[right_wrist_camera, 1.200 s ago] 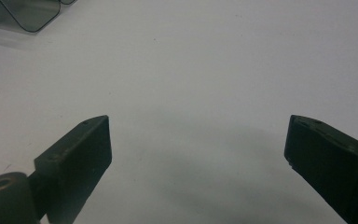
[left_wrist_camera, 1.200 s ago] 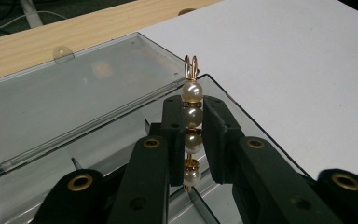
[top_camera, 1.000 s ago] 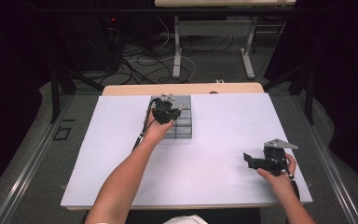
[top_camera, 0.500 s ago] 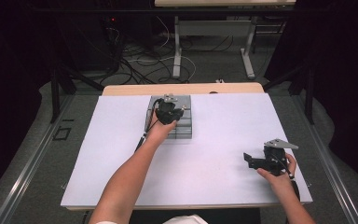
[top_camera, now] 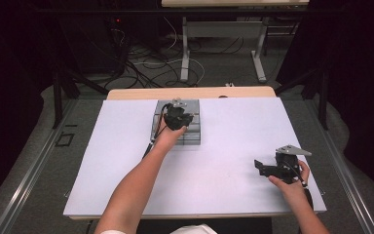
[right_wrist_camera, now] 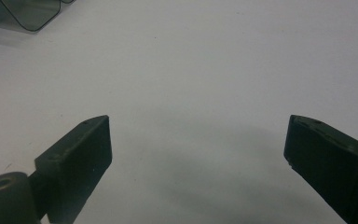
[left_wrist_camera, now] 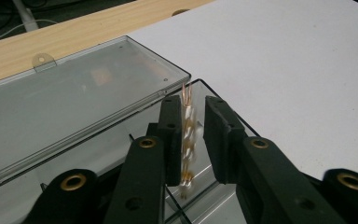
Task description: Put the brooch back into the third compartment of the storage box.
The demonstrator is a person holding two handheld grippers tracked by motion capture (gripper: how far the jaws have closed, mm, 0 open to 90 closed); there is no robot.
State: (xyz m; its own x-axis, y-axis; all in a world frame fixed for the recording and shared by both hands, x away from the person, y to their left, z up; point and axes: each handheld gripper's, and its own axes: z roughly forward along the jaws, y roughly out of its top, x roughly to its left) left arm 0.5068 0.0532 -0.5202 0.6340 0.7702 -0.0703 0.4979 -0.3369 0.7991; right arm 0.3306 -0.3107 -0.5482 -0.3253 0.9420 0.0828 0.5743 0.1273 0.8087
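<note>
Left fingers (left_wrist_camera: 189, 140) nearly shut on a thin clear, copper-striped strip (left_wrist_camera: 187, 135), upright over the clear plastic box (left_wrist_camera: 74, 102) at the desk's (top_camera: 233, 146) far side. I see right fingers (right_wrist_camera: 196, 158) wide open, empty, well apart.

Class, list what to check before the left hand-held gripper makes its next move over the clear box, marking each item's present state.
1. Thin copper-coloured strip between left hand-held gripper jaws: ok.
2. Both pads pressing it firmly: cannot tell.
3. Clear box with lid open: ok.
4. Strip above the box: ok.
5. Right hand-held gripper open, apart from box: ok.
</note>
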